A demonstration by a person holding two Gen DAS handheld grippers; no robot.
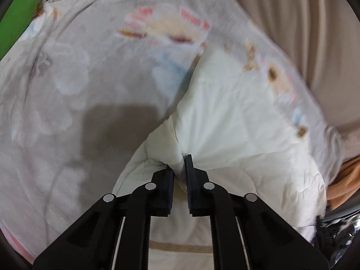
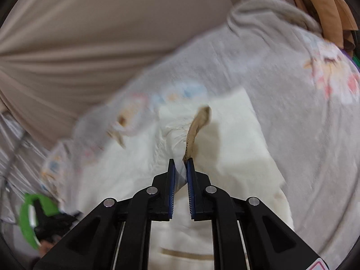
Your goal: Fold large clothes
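Garment: the white quilted garment (image 1: 236,121) lies bunched on the floral blanket, its fabric gathered into creases where both of my grippers pinch it. From my right wrist view the same white garment (image 2: 234,139) spreads ahead of the fingers and underneath them.
Tan trim: a tan strip (image 2: 198,123) of the garment rises in a loop right above my right gripper's tips; a flat tan band (image 1: 180,246) also crosses the white cloth low between my left gripper's arms.
Left gripper: my left gripper (image 1: 180,164) is nearly closed, with a fold of the white garment squeezed between its tips and the cloth puckering out from that pinch.
Right gripper: my right gripper (image 2: 180,166) is closed down to a narrow gap, gripping a thin fold of the white cloth at the base of the tan strip.
Blanket: the grey floral blanket (image 1: 74,74) lies under and around the garment, with pink, yellow and blue flower prints; parts are blurred.
Curtain: a beige pleated curtain (image 2: 94,36) hangs beyond the blanket's far edge.
Orange cloth: an orange fabric (image 1: 346,180) sits at the right edge beside the blanket.
Green part: a green ring-shaped piece (image 2: 28,220) shows at the lower left of the right wrist view; what it belongs to I cannot tell.
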